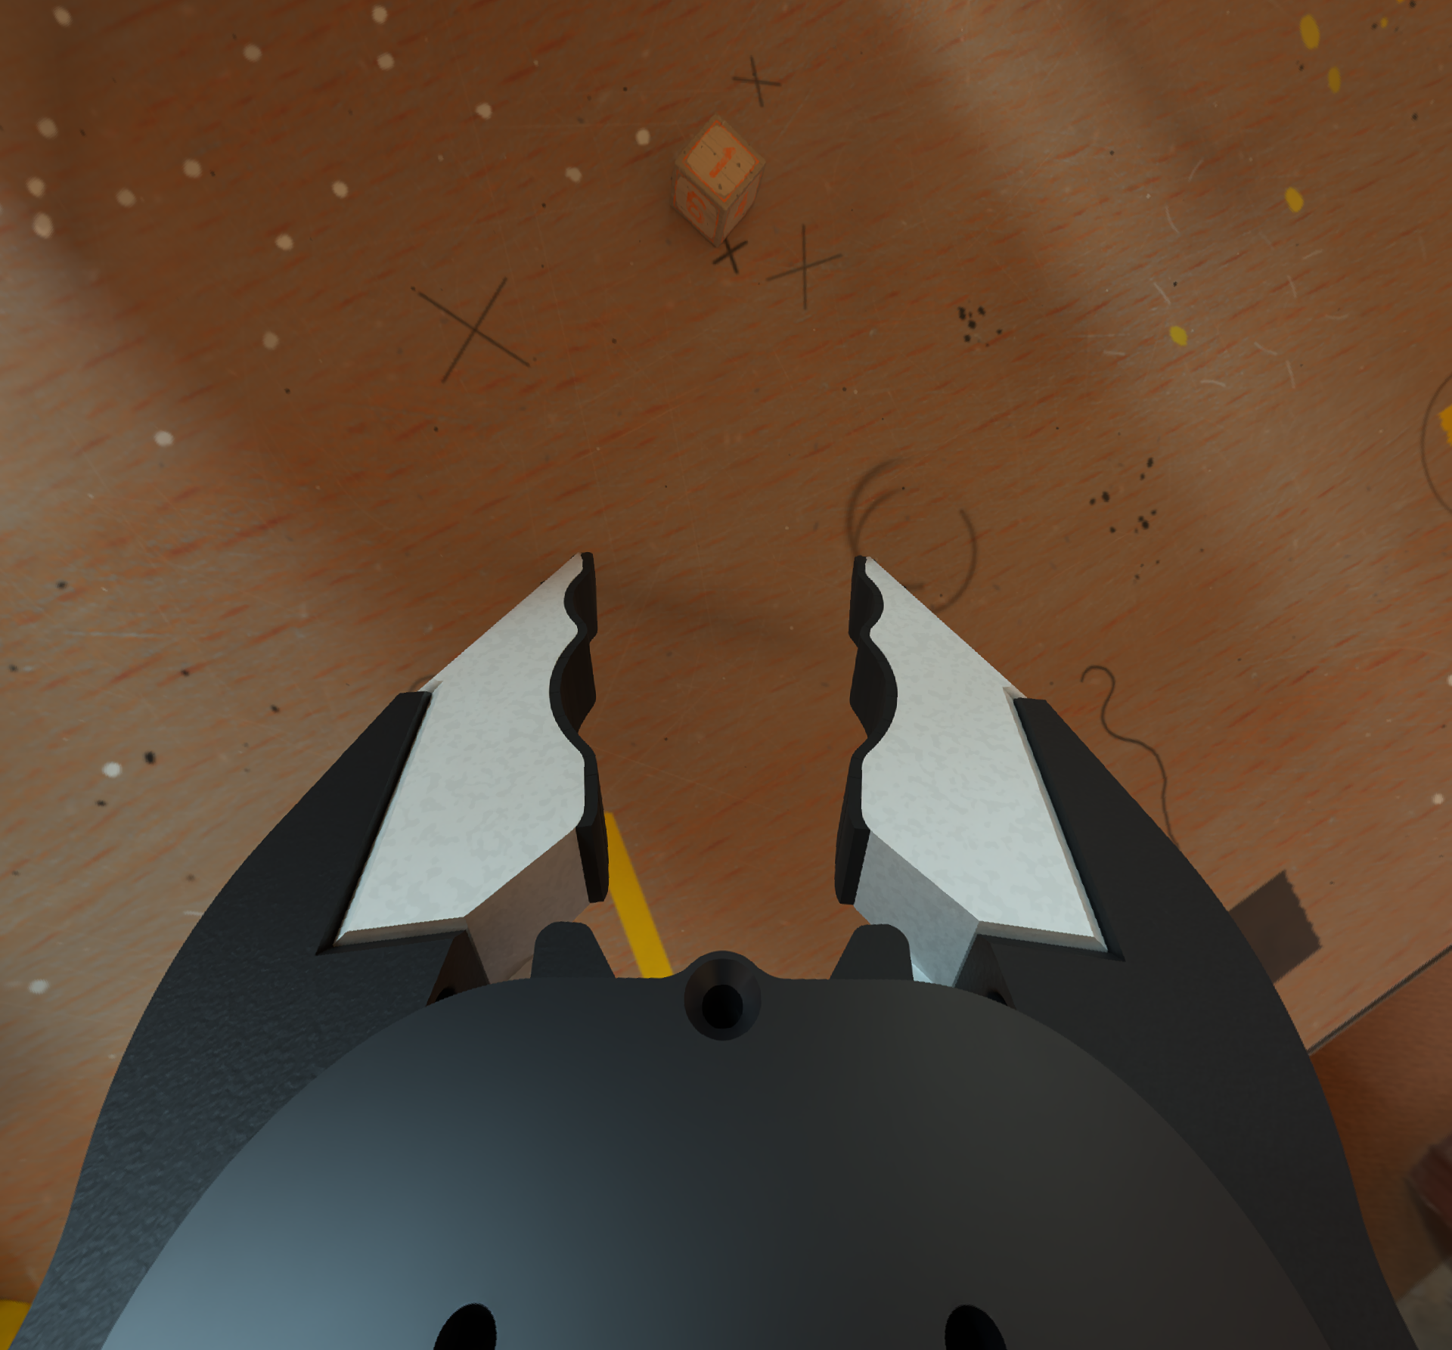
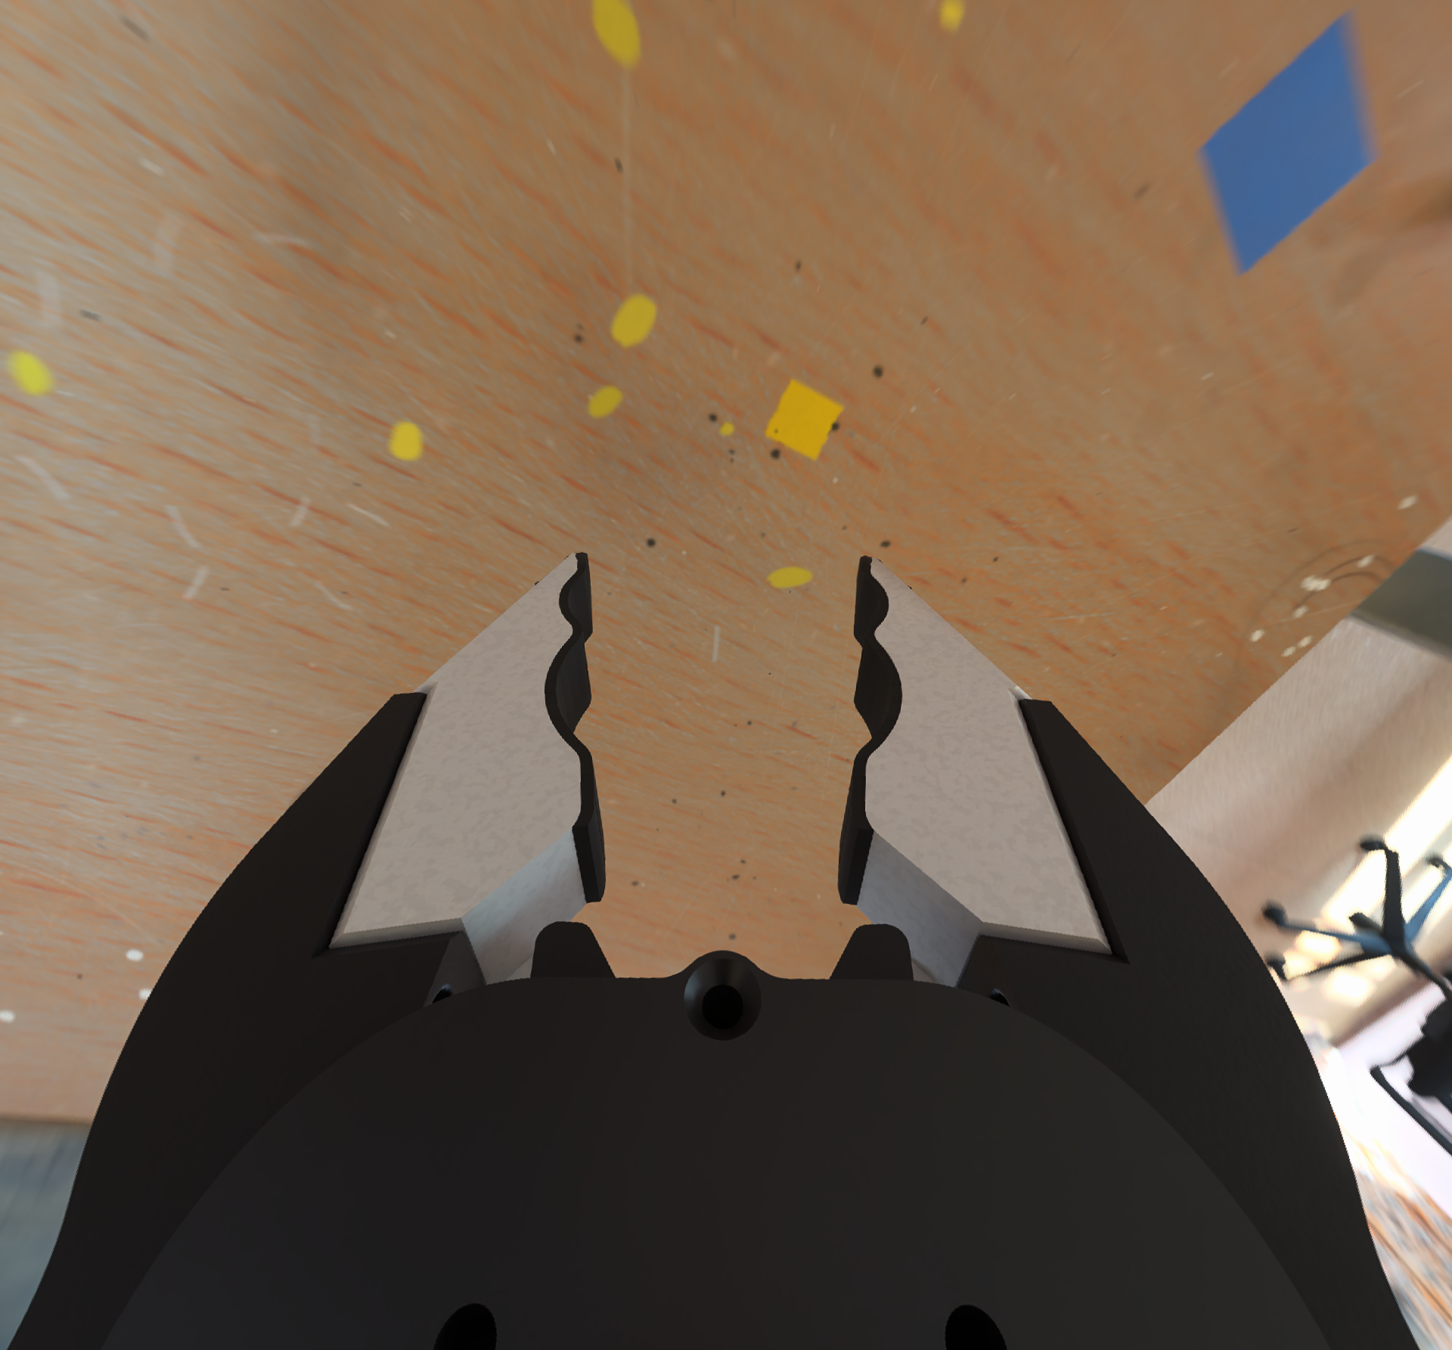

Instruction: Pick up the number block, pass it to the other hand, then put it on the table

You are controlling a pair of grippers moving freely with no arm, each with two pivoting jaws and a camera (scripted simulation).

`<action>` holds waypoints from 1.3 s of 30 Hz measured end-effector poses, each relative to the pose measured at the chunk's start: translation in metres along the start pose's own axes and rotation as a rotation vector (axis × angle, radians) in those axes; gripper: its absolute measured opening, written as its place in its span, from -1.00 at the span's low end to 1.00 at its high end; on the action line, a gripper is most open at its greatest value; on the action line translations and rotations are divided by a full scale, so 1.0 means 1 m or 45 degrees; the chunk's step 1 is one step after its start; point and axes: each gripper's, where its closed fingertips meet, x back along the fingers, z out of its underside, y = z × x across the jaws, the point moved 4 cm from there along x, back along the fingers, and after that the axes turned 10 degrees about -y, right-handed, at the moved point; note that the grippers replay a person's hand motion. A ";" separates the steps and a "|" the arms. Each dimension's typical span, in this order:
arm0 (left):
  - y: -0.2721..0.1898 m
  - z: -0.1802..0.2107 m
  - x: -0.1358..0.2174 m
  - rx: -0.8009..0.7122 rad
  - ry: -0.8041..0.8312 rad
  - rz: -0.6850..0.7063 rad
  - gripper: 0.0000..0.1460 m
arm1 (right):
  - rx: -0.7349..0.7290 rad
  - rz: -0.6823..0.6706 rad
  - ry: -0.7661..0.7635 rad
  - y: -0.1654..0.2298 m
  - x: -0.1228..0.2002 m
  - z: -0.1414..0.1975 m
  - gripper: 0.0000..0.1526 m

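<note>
— Grippers?
— Left gripper [image 1: 723,566] and right gripper [image 2: 723,566]: jaws apart, nothing between them.
— Number block [image 1: 717,179]?
— On the worktop [image 1: 314,526], well ahead of the left gripper, untouched.

Open worktop, one small block standing on it

In the left wrist view the worktop [image 1: 1021,385] lies bare from the spread fingers [image 1: 503,746] up to the number block [image 1: 717,179] at upper centre, the only raised thing. In the right wrist view only flat paint marks lie ahead; the worktop edge runs along the lower right.
</note>
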 end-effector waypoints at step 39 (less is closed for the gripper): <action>-0.005 -0.075 -0.128 -0.581 0.192 0.428 -0.64 | 0.214 -0.034 -1.144 0.121 0.100 0.006 -0.13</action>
